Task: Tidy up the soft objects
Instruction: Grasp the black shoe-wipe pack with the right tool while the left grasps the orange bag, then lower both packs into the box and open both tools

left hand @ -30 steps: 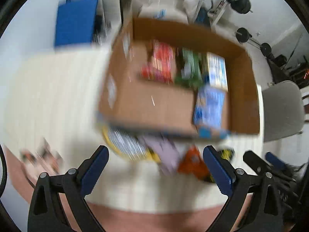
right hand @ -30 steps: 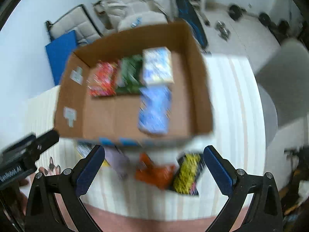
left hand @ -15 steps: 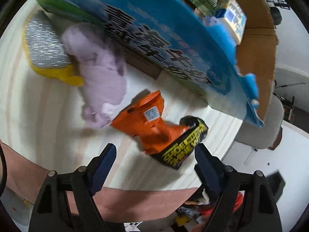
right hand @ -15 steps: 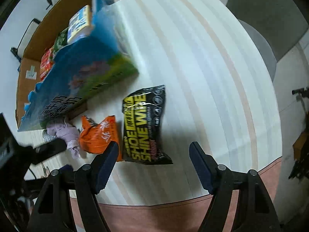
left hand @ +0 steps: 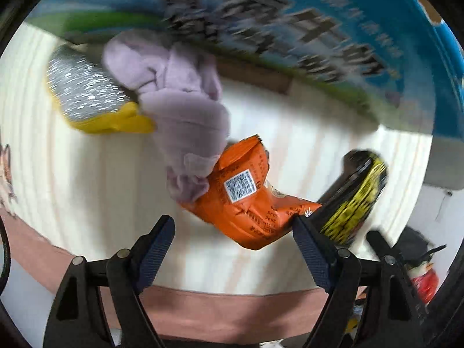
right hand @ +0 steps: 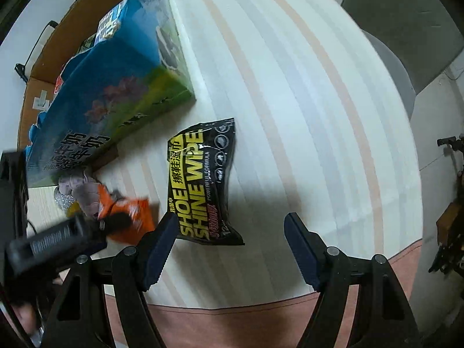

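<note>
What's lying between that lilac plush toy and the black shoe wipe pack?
An orange snack packet, touching the lilac plush toy; the shoe wipe pack lies beyond. Left wrist view.

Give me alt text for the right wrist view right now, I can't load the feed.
Open right tongs hover low over a striped table, just short of a black and yellow shoe wipe pack lying flat. To its left lie an orange packet and a lilac soft toy, with the left tongs reaching in beside them. A blue printed box stands behind.
</note>
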`<action>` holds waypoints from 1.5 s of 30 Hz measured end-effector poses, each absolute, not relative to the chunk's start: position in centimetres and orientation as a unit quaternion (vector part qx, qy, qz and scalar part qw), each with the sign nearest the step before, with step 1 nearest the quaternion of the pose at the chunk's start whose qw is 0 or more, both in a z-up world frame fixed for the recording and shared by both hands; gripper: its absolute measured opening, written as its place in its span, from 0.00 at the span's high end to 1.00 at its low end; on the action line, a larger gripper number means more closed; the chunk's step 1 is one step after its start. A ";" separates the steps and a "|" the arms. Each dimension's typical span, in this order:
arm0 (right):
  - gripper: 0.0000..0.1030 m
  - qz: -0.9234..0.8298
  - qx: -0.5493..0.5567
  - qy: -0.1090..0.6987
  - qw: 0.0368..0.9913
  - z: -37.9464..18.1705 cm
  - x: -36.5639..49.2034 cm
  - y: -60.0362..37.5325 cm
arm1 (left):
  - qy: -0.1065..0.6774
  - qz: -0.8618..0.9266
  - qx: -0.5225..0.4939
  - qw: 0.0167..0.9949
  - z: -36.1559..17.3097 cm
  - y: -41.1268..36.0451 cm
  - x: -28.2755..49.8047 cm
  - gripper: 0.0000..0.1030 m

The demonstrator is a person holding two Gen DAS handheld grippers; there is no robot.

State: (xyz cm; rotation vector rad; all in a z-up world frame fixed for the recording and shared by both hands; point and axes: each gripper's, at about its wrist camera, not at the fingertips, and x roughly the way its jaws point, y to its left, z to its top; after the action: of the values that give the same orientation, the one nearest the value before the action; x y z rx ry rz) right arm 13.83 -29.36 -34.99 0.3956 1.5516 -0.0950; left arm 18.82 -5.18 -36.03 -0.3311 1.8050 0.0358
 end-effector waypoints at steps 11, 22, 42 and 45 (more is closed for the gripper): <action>0.28 -0.034 0.173 0.722 0.669 -39.9 17.1 -24.9 | 0.755 0.048 -0.372 0.538 -38.5 0.9 16.6 0.19; 0.46 0.001 0.083 0.766 0.637 -40.8 13.5 -22.9 | 0.786 -0.015 -0.108 0.609 -36.4 -4.4 18.3 0.58; 0.41 0.012 0.056 0.776 0.629 -41.0 9.9 -22.9 | 0.788 -0.009 0.002 0.615 -39.6 -5.1 16.8 0.52; 0.41 0.010 0.046 0.775 0.630 -41.3 9.6 -22.5 | 0.786 -0.009 0.001 0.619 -39.8 -4.8 15.8 0.52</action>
State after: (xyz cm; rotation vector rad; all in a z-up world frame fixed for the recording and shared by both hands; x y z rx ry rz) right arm 9.56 -22.53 -41.31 0.1060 1.7759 0.0227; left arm 15.78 -4.81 -39.81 0.0025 1.8073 -0.0209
